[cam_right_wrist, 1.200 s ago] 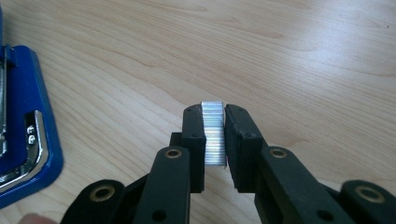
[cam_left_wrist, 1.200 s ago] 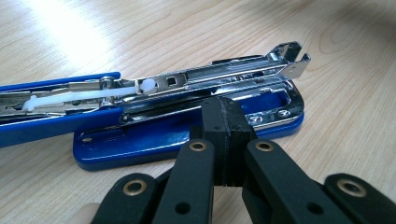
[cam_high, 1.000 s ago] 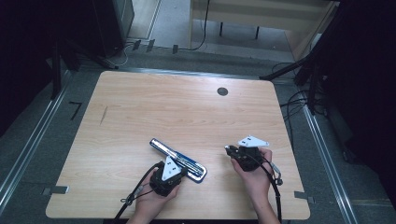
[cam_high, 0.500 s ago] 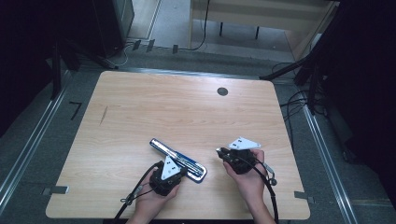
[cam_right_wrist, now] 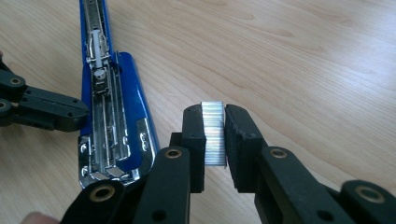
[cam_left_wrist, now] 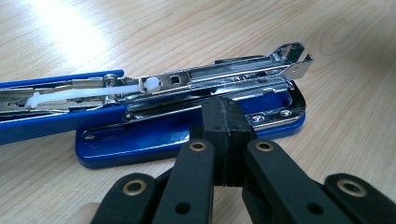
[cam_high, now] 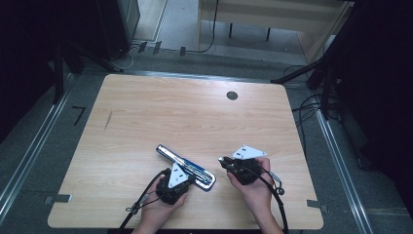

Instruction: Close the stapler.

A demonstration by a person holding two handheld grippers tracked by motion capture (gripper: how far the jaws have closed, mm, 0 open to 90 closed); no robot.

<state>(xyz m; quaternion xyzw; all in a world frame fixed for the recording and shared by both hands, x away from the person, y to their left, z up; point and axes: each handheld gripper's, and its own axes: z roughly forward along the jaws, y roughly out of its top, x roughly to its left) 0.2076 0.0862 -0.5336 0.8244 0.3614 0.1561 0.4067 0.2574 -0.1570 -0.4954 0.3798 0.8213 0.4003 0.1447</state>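
Right tongs [cam_right_wrist: 215, 135], gripping a staple strip [cam_right_wrist: 214, 135], just moved in beside the opened stapler [cam_high: 185, 166]; left tongs [cam_left_wrist: 227, 140] clenched empty (pinning its base). We load next.

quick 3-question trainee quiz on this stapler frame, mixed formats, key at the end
1. True or false: the blue stapler lies opened on the table, its metal magazine exposed.
2. What does the right claw hold? A) a pen B) a strip of staples C) nothing
3. How do the left claw jaws stand, and where?

Key: 1 true. 2 B. 3 Shut with nothing between them, their tips against the stapler's base.
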